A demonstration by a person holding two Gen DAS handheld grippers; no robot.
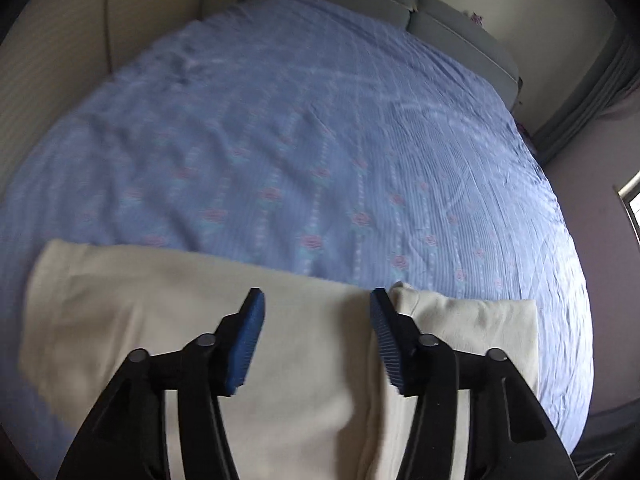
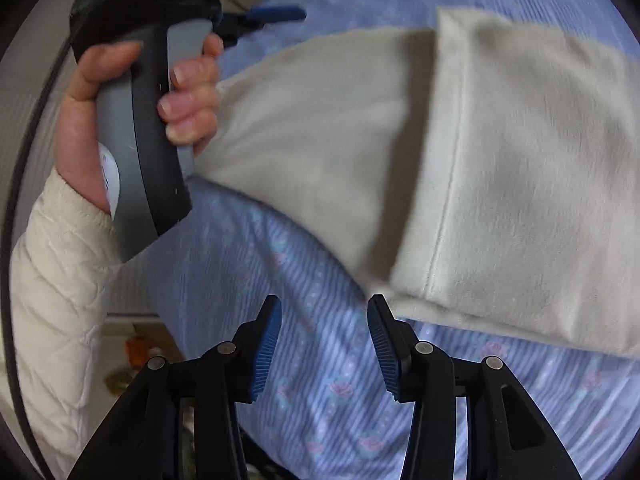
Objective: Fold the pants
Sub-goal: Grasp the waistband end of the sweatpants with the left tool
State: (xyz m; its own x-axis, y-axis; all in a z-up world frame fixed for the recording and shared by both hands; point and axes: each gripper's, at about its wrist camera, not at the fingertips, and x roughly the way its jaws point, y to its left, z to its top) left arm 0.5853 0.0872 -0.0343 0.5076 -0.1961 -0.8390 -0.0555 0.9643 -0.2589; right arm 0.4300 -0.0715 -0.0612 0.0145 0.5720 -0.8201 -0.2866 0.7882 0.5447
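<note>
Cream pants (image 1: 312,360) lie folded on the blue flowered bed sheet (image 1: 300,140), near its front edge. My left gripper (image 1: 317,300) hovers over them, open, with the cloth showing below the blue pads and nothing pinched. In the right wrist view the folded pants (image 2: 500,180) fill the upper right, one layer lapped over another. My right gripper (image 2: 325,304) is open over bare sheet (image 2: 320,380), its right fingertip close to the pants' lower folded corner. A hand (image 2: 188,92) holds the left gripper's grey handle (image 2: 156,140) at the upper left.
Grey pillows (image 1: 384,4) sit at the head of the bed, with a cream wall (image 1: 72,48) on the left and a window (image 1: 632,200) at the right. A white quilted sleeve (image 2: 52,300) is at the left; floor clutter (image 2: 136,352) lies past the bed edge.
</note>
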